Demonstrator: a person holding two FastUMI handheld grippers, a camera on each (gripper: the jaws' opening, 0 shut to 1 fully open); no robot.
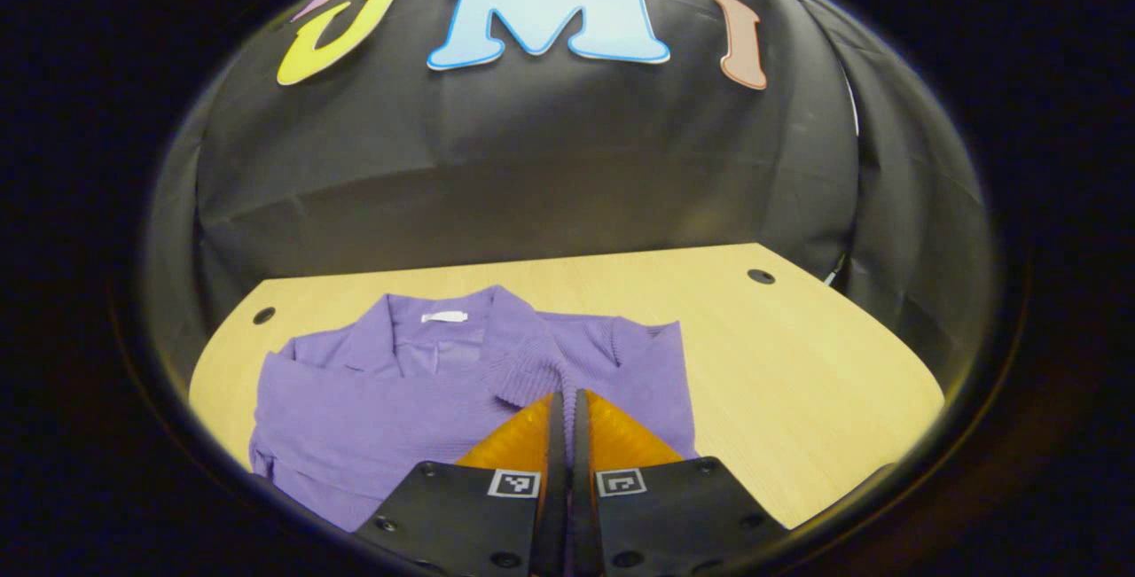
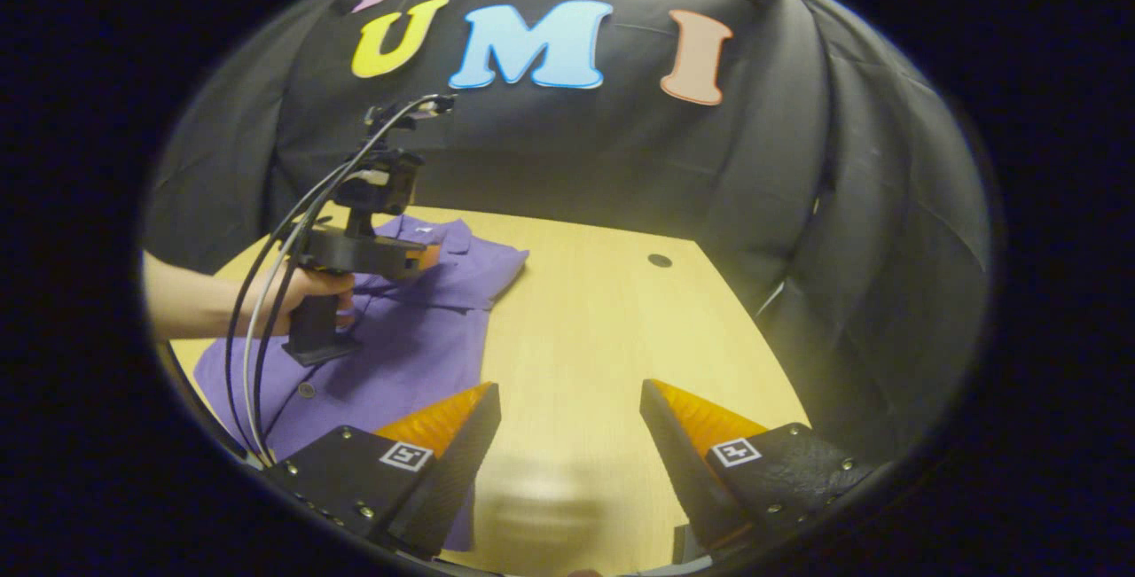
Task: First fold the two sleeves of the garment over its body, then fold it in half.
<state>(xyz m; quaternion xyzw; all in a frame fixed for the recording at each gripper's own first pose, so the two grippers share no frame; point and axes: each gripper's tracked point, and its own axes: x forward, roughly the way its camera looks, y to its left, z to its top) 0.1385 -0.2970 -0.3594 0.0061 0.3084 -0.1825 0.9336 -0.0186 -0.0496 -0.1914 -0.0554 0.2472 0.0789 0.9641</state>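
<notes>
Garment: purple knitted garment [image 1: 381, 400] lies flat on the left part of the surface, collar toward the booth wall; a sleeve [image 1: 541, 364] is laid over its body.
Label: small white tag [image 1: 443, 316] sits inside the collar; any writing on it is too small to read.
Buttons: one dark button [image 2: 306, 390] shows on the garment front in the right gripper view.
Left hand-held gripper: in the left gripper view its fingers [image 1: 567, 435] are pressed together above the garment's right half, near the ribbed cuff; whether any cloth is caught between them I cannot tell. Square black-and-white markers [image 1: 514, 482] sit on its body, one on each side.
Left hand-held gripper from afar: in the right gripper view it [image 2: 426, 256] hangs over the collar end of the garment, held by a hand [image 2: 301, 293] with a bare forearm coming in from the left; cables [image 2: 266, 311] loop from it down past the surface edge.
Right hand-held gripper: fingers spread wide apart [image 2: 572, 417], nothing between them, over bare surface just right of the garment's edge.
Surface: pale wooden top [image 1: 798, 364], with round dark holes [image 1: 760, 276] near its back corners; the right half is bare wood.
Room: black cloth wall [image 2: 842, 205] hangs in folds behind and to the right of the surface.
</notes>
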